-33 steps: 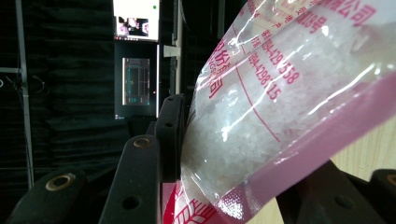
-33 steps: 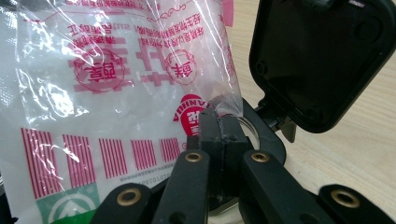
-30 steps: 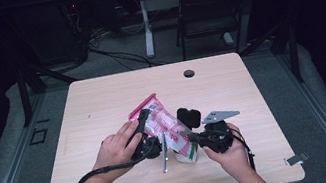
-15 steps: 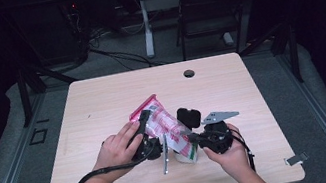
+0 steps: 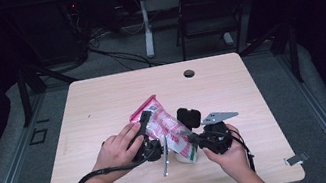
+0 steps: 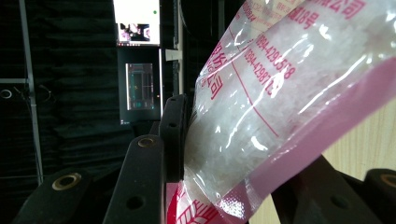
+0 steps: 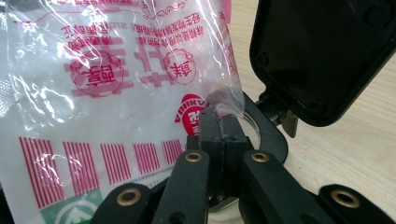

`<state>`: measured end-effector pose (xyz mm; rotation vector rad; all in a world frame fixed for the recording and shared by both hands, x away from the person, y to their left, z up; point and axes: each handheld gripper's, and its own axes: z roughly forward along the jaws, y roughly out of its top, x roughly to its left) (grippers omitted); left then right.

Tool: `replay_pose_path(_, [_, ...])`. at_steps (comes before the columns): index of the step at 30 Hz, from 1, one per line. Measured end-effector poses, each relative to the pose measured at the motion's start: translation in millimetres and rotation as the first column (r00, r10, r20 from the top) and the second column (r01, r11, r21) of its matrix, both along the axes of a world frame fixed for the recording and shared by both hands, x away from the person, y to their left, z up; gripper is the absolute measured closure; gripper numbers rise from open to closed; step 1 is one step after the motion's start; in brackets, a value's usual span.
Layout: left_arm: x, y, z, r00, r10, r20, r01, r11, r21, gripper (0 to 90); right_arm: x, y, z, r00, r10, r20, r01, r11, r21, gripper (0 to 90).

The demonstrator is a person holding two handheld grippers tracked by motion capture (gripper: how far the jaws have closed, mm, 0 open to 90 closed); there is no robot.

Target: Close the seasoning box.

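My left gripper is clamping the pink-and-clear bag of white grains, its jaws having just been closing a little tighter on it, while my right gripper is staying clenched on a corner of the same bag; seen from above, nothing else is differing from a moment ago, both hands sitting where they were. The bag is lying near the front middle of the pale wooden table, a round hole sitting near its far edge, a dark chair standing beyond, and wide bare wood lying open on both sides. In the left gripper view, the bag is bulging between my black jaws. In the right gripper view, my closed pads are pinching the bag's film, a black lid standing just beside.
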<state>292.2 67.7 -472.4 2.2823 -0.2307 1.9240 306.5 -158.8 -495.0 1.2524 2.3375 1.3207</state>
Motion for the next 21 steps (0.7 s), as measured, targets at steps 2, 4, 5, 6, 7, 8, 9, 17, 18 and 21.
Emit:
replay_pose_path(2, [-0.6, -0.2, 0.5, 0.9999, -0.011, 0.013, 0.011, 0.9999, -0.005, 66.3, -0.1, 0.1, 0.1, 1.0, 0.0, 0.001, 0.0, 1.0, 0.001, 90.0])
replay_pose_path(4, [-1.1, -0.5, 1.5, 0.9997, -0.017, 0.019, 0.017, 0.9999, -0.001, 66.4, -0.5, 0.3, 0.2, 1.0, 0.002, 0.002, -0.002, 1.0, 0.001, 90.0])
replay_pose_path(5, [-1.8, -0.5, 1.7, 0.9998, -0.012, 0.016, 0.012, 0.9999, -0.003, 66.5, -0.5, 0.3, 0.1, 1.0, 0.002, 0.006, -0.002, 1.0, 0.002, 90.0])
replay_pose_path(6, [-2.7, -1.0, 2.7, 0.9999, -0.006, 0.015, 0.006, 1.0, 0.002, 66.6, -0.7, 0.4, 0.3, 1.0, 0.001, 0.006, -0.001, 1.0, 0.004, 90.0])
replay_pose_path(7, [-2.4, -0.8, 2.0, 0.9995, -0.017, 0.025, 0.017, 0.9998, -0.005, 66.8, -0.8, 0.3, 0.4, 1.0, 0.001, 0.007, -0.001, 1.0, 0.004, 90.0])
replay_pose_path(8, [-2.7, -1.1, 2.7, 0.9993, -0.021, 0.03, 0.021, 0.9998, 0.0, 66.9, -0.8, 0.3, 0.4, 1.0, 0.001, 0.007, -0.001, 1.0, 0.006, 90.0])
replay_pose_path(9, [-3.1, -1.0, 2.3, 0.9995, -0.018, 0.025, 0.018, 0.9998, -0.004, 67.0, -0.8, 0.0, 0.5, 1.0, -0.001, 0.007, 0.001, 1.0, 0.003, 90.0])
replay_pose_path(17, [-3.5, -1.9, 3.0, 0.9991, -0.024, 0.034, 0.024, 0.9997, 0.001, 67.4, -0.8, -1.0, 1.0, 1.0, -0.003, 0.002, 0.003, 1.0, 0.004, 90.0])
replay_pose_path(18, [-3.6, -2.0, 3.0, 0.9991, -0.024, 0.033, 0.024, 0.9997, 0.001, 67.4, -0.7, -1.2, 1.0, 1.0, -0.004, 0.002, 0.004, 1.0, 0.003, 90.0])
replay_pose_path(21, [-3.7, -2.4, 2.6, 0.999, -0.027, 0.036, 0.027, 0.9996, 0.004, 67.5, -0.2, -1.8, 0.6, 1.0, -0.004, 0.003, 0.004, 1.0, 0.004, 90.0])
